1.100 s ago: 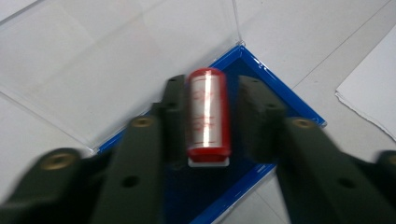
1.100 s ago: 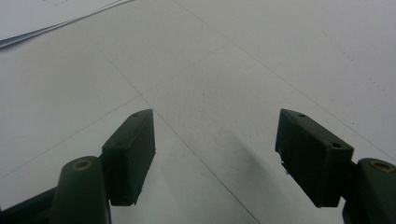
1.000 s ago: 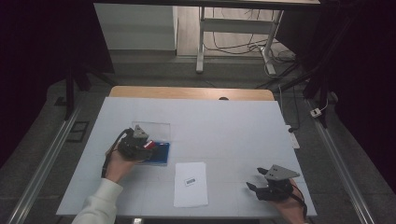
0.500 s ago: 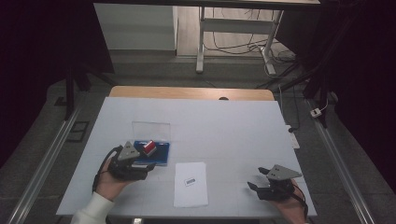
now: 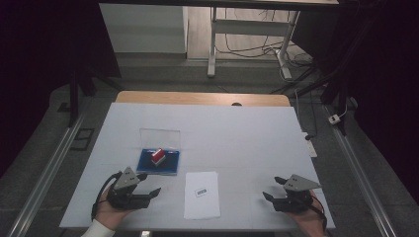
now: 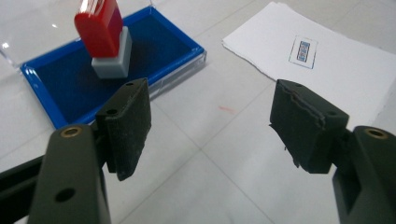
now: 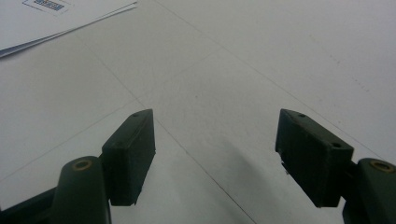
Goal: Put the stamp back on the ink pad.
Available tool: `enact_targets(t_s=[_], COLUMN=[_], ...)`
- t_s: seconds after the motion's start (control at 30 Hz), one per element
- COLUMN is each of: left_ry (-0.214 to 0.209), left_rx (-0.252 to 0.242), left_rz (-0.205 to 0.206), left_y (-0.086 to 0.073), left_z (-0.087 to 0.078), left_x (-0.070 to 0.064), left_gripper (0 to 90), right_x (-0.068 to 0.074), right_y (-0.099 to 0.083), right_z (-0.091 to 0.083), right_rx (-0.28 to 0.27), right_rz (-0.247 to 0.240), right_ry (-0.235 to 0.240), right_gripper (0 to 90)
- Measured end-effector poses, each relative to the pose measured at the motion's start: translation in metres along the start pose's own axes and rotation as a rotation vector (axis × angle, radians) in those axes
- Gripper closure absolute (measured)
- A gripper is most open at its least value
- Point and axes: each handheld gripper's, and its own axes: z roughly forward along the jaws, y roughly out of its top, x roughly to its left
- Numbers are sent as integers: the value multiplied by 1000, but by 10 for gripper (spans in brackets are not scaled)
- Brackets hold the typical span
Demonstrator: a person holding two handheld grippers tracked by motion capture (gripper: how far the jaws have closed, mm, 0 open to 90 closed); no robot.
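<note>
The left gripper (image 5: pixel 148 193) has let go and withdrawn toward 7 o'clock, jaws released; the stamp (image 5: pixel 158 156) stands on the ink pad (image 5: pixel 170 165). The right gripper (image 5: pixel 271 196) rests, jaws released.

Left hand-held gripper (image 5: pixel 148 193) and right hand-held gripper (image 5: pixel 271 195) both gape, empty.
</note>
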Motion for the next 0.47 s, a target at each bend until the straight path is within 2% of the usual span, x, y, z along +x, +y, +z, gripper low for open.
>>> enact_targets(t_s=[0.47], left_ry=[5], left_rx=[4], left_rz=[-8], left_y=[-3], left_z=[0], left_x=[4], left_gripper=[294], right_x=[3], right_y=[2], right_z=[0], right_rx=[-15], right_rz=[-18], right_ry=[3], right_gripper=[284])
